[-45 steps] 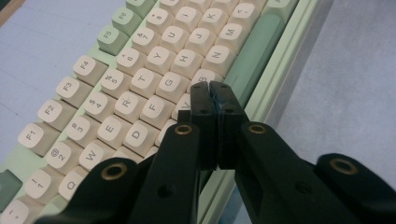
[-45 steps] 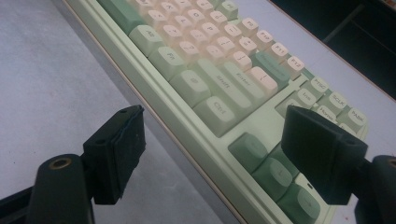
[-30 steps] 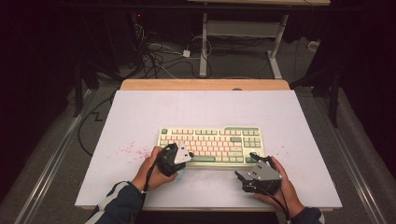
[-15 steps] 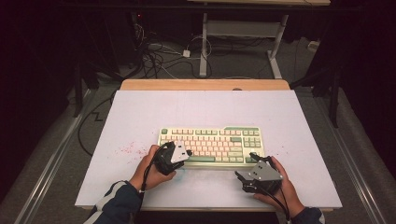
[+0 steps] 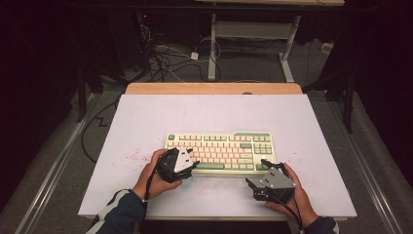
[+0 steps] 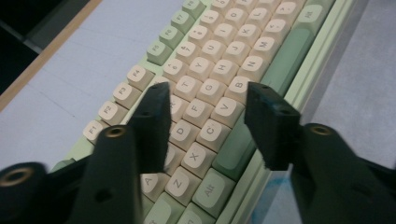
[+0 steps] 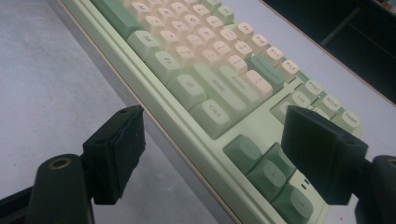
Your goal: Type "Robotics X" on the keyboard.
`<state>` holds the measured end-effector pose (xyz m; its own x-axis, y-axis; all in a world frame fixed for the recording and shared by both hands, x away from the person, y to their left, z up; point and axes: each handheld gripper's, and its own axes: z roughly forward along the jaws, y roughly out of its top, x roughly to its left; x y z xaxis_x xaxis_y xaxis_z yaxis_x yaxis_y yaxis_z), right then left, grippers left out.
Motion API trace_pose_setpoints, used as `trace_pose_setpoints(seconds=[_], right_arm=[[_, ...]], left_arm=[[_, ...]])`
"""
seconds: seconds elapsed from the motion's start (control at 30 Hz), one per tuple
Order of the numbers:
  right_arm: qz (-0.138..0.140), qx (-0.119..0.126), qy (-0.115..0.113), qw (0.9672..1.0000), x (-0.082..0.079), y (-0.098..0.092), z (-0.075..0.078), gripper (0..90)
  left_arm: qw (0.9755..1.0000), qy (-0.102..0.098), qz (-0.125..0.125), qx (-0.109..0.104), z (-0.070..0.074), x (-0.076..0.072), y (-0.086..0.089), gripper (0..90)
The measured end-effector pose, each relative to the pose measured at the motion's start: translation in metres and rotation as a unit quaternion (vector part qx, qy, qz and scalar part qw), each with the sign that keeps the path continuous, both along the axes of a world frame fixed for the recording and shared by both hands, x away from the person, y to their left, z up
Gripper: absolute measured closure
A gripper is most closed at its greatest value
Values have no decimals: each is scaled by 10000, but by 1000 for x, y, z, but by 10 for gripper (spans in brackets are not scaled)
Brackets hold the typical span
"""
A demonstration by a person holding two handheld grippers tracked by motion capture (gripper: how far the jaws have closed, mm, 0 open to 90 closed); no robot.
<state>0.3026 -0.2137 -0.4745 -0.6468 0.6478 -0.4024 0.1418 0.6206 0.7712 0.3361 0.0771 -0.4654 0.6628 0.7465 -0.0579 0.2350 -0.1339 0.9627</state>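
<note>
One camera sits high above the near side of the table (image 5: 146, 126) and looks forward and down, far enough back to see the whole top and the floor behind it. The other two cameras ride on the left gripper (image 6: 205, 126) and the right gripper (image 7: 210, 154), very close and low, each looking out between its own two black jaws. All three see the keyboard (image 5: 219, 151): the left one its letter end (image 6: 205, 60), the right one its arrow-key corner (image 7: 210, 88).

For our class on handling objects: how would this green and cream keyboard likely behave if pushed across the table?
The keyboard looks stiff, so it should probably slide whole. It lies flat and low on the table, unlikely to tip. Keys may depress under contact.
</note>
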Motion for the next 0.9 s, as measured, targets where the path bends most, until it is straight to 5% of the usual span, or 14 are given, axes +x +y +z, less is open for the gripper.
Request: trace_pose_setpoints(seconds=[0.13, 0.23, 0.57, 0.9], right_arm=[[-4, -10, 4, 10000, 0, 0, 0, 223], [-2, -6, -1, 10000, 0, 0, 0, 223], [-14, 26, -2, 10000, 0, -1, 1, 223], [-166, 112, -51, 9998, 1, -4, 2, 224]], left_arm=[[9999, -30, 56, -118, -1, 1, -1, 236], [9998, -51, 85, -155, -2, 1, -1, 188], [9996, -218, 20, -155, -1, -6, 8, 167], [9992, -228, 225, -235, -3, -12, 35, 168]])
